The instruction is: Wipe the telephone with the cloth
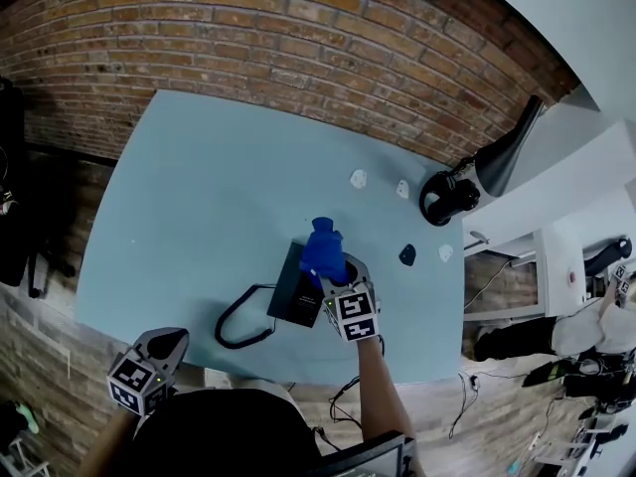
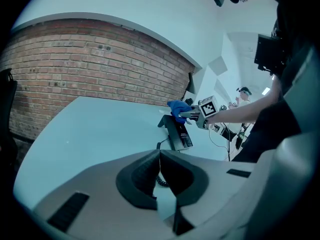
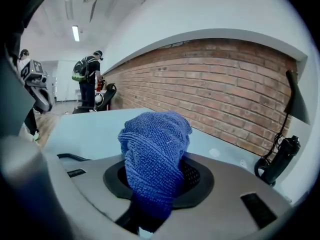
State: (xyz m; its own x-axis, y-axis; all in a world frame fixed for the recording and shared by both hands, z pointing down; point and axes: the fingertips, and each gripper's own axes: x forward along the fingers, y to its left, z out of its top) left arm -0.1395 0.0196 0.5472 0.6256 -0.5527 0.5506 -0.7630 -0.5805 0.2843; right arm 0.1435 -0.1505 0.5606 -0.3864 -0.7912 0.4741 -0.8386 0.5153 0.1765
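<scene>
A black telephone [image 1: 296, 288] with a coiled cord [image 1: 238, 328] sits near the front edge of the pale blue table [image 1: 219, 197]. My right gripper [image 1: 334, 266] is shut on a bunched blue cloth [image 1: 323, 248], which it holds over the telephone's right side. The cloth [image 3: 155, 146] fills the right gripper view and hides the fingertips. My left gripper [image 1: 169, 344] hangs at the table's front left edge, shut and empty, well away from the phone. The left gripper view shows the telephone [image 2: 179, 133] and the cloth [image 2: 177, 108] ahead to the right.
Two small white bits [image 1: 359, 178] lie toward the back of the table; a small black piece [image 1: 407, 255] and another white one [image 1: 445, 252] lie at the right. A black lamp with headphones [image 1: 447, 197] stands at the right corner. A brick wall [image 1: 298, 38] runs behind. People stand in the distance [image 3: 89, 79].
</scene>
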